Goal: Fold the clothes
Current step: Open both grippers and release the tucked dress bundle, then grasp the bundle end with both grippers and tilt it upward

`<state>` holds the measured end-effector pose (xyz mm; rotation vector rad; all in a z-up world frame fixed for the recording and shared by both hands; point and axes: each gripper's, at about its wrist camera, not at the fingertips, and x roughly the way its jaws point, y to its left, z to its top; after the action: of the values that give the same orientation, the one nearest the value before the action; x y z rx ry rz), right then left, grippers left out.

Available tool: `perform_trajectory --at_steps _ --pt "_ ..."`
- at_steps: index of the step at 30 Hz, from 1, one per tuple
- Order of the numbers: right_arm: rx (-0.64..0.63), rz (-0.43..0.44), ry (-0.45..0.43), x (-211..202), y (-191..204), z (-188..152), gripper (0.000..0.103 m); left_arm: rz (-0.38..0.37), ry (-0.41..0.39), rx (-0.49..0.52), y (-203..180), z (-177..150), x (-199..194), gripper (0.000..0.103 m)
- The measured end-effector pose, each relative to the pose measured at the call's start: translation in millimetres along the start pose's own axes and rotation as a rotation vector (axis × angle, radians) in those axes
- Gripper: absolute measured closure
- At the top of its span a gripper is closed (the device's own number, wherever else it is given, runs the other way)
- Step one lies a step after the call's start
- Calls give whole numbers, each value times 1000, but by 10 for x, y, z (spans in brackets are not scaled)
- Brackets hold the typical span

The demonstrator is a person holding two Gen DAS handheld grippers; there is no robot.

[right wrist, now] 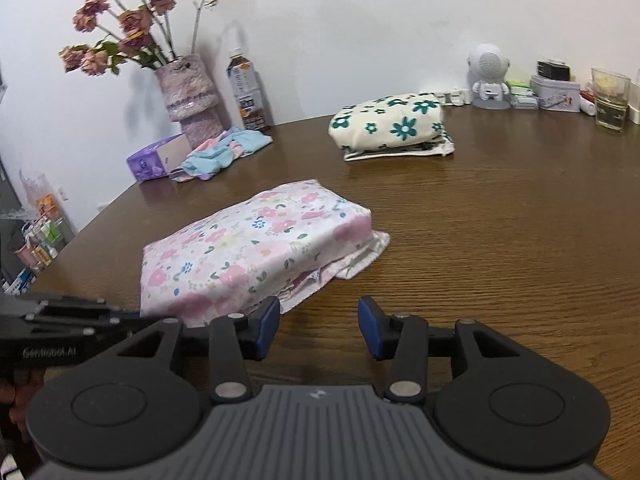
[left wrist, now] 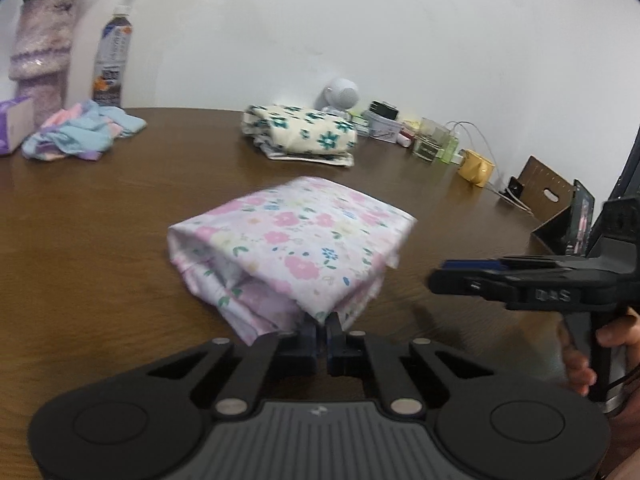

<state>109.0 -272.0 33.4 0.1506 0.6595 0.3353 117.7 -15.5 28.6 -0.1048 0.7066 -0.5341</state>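
Observation:
A folded pink floral garment [left wrist: 296, 240] [right wrist: 248, 248] lies in the middle of the brown table [right wrist: 500, 220]. My left gripper [left wrist: 322, 326] is shut on its near corner, and the fabric drapes over the fingertips. In the right wrist view, the left gripper [right wrist: 120, 314] reaches in from the left to the bundle's near-left corner. My right gripper [right wrist: 319, 326] stands open just in front of the garment's near edge, over bare table, with nothing between its blue pads. Side-on at the right of the left wrist view, the right gripper [left wrist: 440, 276] is held by a hand.
A folded cream garment with teal flowers [right wrist: 392, 124] lies further back. A crumpled pastel cloth [right wrist: 224, 152], tissue box [right wrist: 156, 158], flower vase [right wrist: 188, 92] and bottle [right wrist: 246, 92] stand at the back left. A white figurine [right wrist: 490, 76], tins and a glass [right wrist: 610, 100] line the back right.

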Motion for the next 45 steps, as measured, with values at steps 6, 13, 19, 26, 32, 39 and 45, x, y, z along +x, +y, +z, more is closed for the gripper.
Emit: perform_trajectory --at_steps 6,13,19,26,32,39,45 --pt "-92 32 17 -6 160 -42 57 -27 32 77 434 108 -68 99" --pt "-225 68 34 116 208 -52 58 -81 47 124 554 121 -18 90" --pt "-243 94 34 184 95 36 58 -106 21 125 485 83 -35 87" --pt "-227 133 60 286 33 99 58 -118 24 85 516 60 -84 66" --pt "-173 190 68 206 -2 160 45 -121 -63 -40 653 153 -373 22" --pt "111 244 88 414 -353 552 33 -81 -8 -343 881 401 4 18" --pt "310 306 192 872 -617 594 34 -187 -1 -550 1113 329 236 23"
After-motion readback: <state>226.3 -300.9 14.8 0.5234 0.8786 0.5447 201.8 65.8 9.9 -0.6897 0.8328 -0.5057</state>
